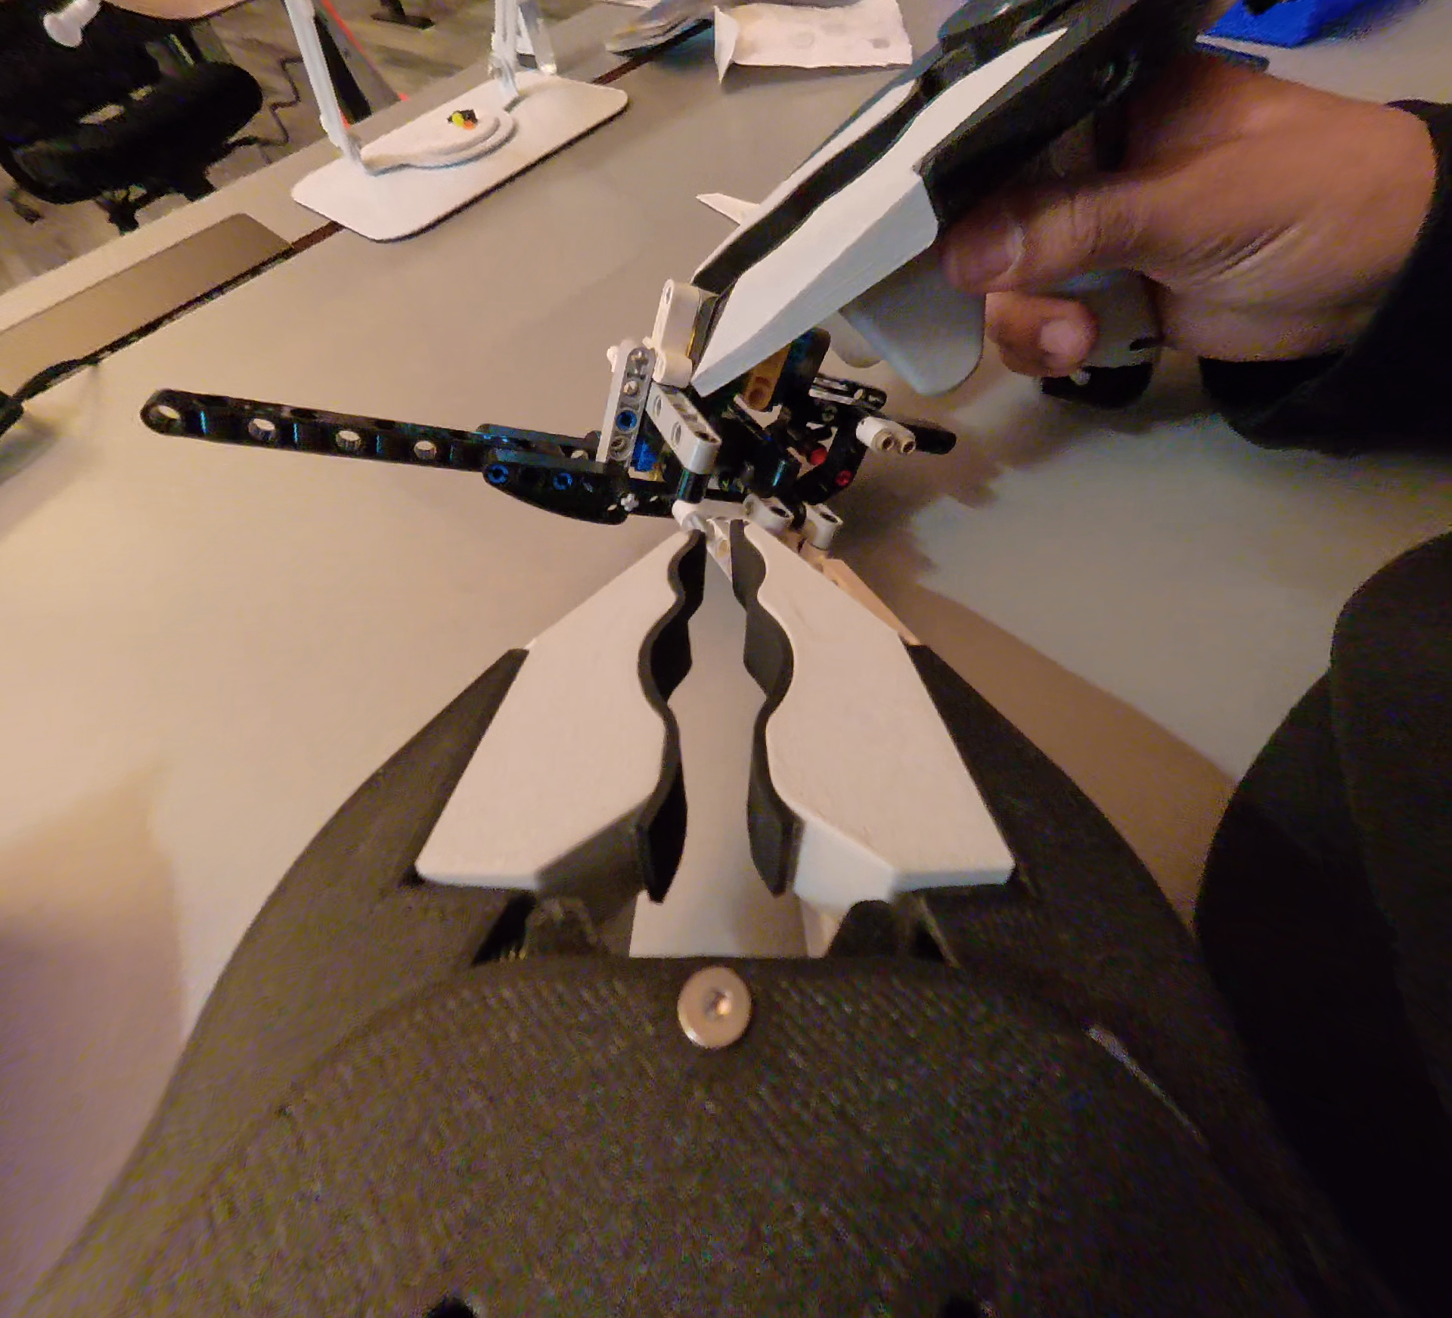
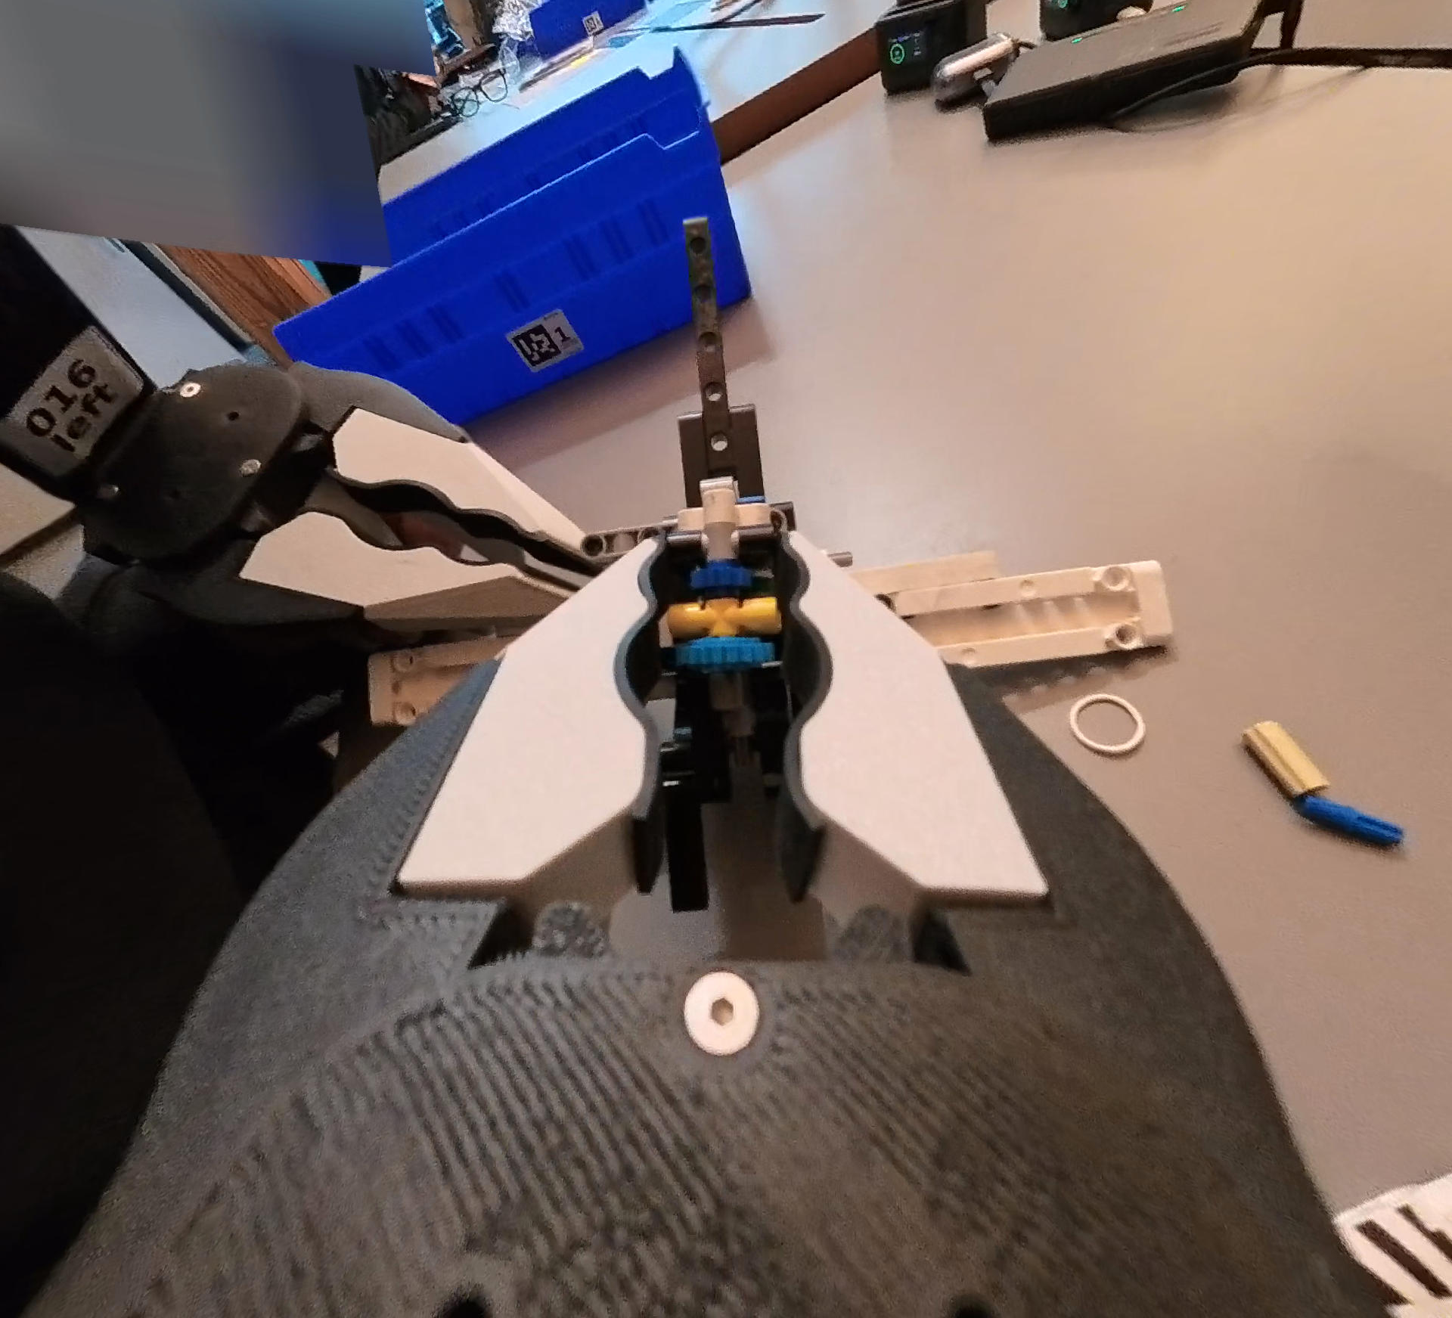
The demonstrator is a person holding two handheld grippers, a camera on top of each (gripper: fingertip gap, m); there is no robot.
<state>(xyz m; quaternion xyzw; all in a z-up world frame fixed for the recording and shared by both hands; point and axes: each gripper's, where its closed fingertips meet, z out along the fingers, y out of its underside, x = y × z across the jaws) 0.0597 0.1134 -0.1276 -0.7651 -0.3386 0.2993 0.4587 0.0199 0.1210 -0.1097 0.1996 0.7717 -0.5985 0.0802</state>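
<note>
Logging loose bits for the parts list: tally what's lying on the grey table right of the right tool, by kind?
White ring: 1
Tan connector piece with a blue pin: 1
White studded plastic panel: 1
Total: 3

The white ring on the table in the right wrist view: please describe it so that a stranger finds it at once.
Start at the long white plastic beam lying flat on the grey table, right of the right gripper. Just in front of its near edge lies the white ring. It is the only round, hollow piece; its neighbour is a tan block with a blue pin.
</note>
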